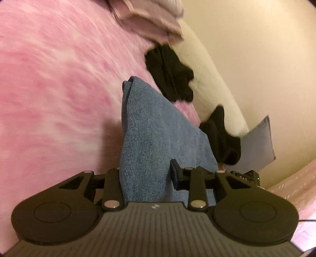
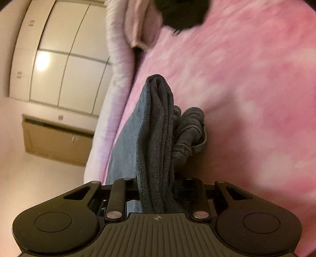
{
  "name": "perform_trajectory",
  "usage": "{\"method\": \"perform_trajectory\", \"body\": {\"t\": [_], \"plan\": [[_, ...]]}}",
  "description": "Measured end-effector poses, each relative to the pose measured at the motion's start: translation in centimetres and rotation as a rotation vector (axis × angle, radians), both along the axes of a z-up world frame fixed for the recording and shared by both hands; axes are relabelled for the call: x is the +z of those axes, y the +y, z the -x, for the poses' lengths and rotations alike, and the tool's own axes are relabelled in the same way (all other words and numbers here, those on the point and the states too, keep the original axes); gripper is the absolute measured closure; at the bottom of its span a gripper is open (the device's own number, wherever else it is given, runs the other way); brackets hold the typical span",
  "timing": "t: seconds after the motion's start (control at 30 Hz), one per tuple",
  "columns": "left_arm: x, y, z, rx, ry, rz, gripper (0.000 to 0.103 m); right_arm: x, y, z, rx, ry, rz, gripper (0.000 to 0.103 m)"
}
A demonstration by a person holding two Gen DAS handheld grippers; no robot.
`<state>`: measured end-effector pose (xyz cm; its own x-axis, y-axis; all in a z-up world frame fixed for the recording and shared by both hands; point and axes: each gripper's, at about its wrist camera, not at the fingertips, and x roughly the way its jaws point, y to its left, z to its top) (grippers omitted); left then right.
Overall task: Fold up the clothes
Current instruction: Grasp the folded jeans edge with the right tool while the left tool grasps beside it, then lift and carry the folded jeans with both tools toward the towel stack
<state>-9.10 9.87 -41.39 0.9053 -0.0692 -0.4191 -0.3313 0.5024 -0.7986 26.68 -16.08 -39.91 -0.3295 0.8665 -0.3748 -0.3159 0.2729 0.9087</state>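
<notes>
A blue denim garment [image 1: 150,134] hangs stretched over a fluffy pink blanket [image 1: 49,83]. My left gripper [image 1: 147,178] is shut on one end of the denim, which fills the gap between its fingers. In the right wrist view the same denim [image 2: 156,134] is bunched into vertical folds, with a rolled hem [image 2: 189,130] beside them. My right gripper [image 2: 156,193] is shut on that bunch, above the pink blanket [image 2: 246,89]. The fingertips of both grippers are hidden by cloth.
Black clothes [image 1: 169,73] lie at the blanket's edge, with more black cloth [image 1: 221,138] lower down. A pale lilac garment [image 1: 150,17] lies at the top. A grey cushion [image 1: 258,142] leans on a cream wall. White cupboards [image 2: 63,59] and a brown cabinet [image 2: 57,142] stand left.
</notes>
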Motion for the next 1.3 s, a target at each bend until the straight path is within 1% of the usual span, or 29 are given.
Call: {"method": "perform_trajectory", "body": {"t": [0.1, 0.2, 0.3, 0.37, 0.43, 0.5, 0.57, 0.63, 0.7, 0.73, 0.83, 0.9, 0.97, 1.0, 1.03, 1.13, 1.23, 1.3], "plan": [[0.9, 1.4, 6.2, 0.083, -0.009, -0.013, 0.076, 1.1, 3.8, 3.9, 0.077, -0.006, -0.039, 0.077], [1.6, 3.2, 12.4, 0.173, -0.002, -0.031, 0.076, 1.6, 8.8, 8.1, 0.161, -0.016, -0.061, 0.077], [2.1, 4.8, 18.6, 0.251, 0.013, -0.042, 0.076, 1.5, 13.9, 12.3, 0.239, 0.001, -0.070, 0.077], [2.9, 5.7, 22.3, 0.299, 0.021, -0.054, 0.076, 1.7, 17.2, 15.3, 0.288, 0.012, -0.073, 0.077], [4.0, 6.1, 26.2, 0.359, 0.023, -0.049, 0.076, 2.2, 20.1, 18.0, 0.333, 0.028, -0.075, 0.077], [5.6, 6.0, 30.1, 0.422, 0.022, -0.030, 0.076, 3.5, 23.1, 20.6, 0.381, 0.044, -0.065, 0.077], [7.9, 5.7, 33.8, 0.475, 0.021, -0.007, 0.076, 6.1, 25.3, 23.6, 0.438, 0.042, -0.051, 0.077], [10.9, 5.2, 37.3, 0.519, 0.026, 0.004, 0.076, 9.0, 27.2, 26.4, 0.489, 0.038, -0.036, 0.077], [14.6, 4.7, 41.0, 0.559, 0.022, 0.009, 0.076, 12.3, 28.6, 29.4, 0.531, 0.033, -0.030, 0.077], [16.6, 4.5, 42.8, 0.578, 0.021, 0.011, 0.076, 14.5, 29.1, 31.3, 0.553, 0.030, -0.034, 0.077], [22.6, 3.8, 48.2, 0.627, 0.026, 0.011, 0.076, 20.3, 29.0, 36.6, 0.583, 0.032, -0.040, 0.077], [25.8, 3.4, 51.6, 0.654, 0.030, 0.017, 0.076, 23.6, 29.1, 39.6, 0.593, 0.033, -0.047, 0.077], [28.4, 2.8, 54.3, 0.681, 0.044, 0.012, 0.076, 26.3, 28.5, 42.9, 0.603, 0.044, -0.057, 0.077], [29.6, 2.6, 55.7, 0.695, 0.053, 0.008, 0.076, 27.1, 28.4, 44.5, 0.608, 0.056, -0.058, 0.077], [30.5, 2.3, 56.8, 0.712, 0.062, 0.008, 0.076, 27.9, 28.4, 46.1, 0.613, 0.068, -0.058, 0.077], [32.1, 1.4, 59.8, 0.771, 0.088, 0.020, 0.075, 28.8, 28.4, 50.2, 0.637, 0.109, -0.032, 0.077], [32.4, 0.2, 62.3, 0.833, 0.082, 0.042, 0.075, 29.5, 28.8, 52.9, 0.689, 0.113, -0.012, 0.077], [32.7, -0.3, 63.9, 0.872, 0.069, 0.038, 0.075, 29.9, 29.6, 54.6, 0.738, 0.126, -0.023, 0.077]]}}
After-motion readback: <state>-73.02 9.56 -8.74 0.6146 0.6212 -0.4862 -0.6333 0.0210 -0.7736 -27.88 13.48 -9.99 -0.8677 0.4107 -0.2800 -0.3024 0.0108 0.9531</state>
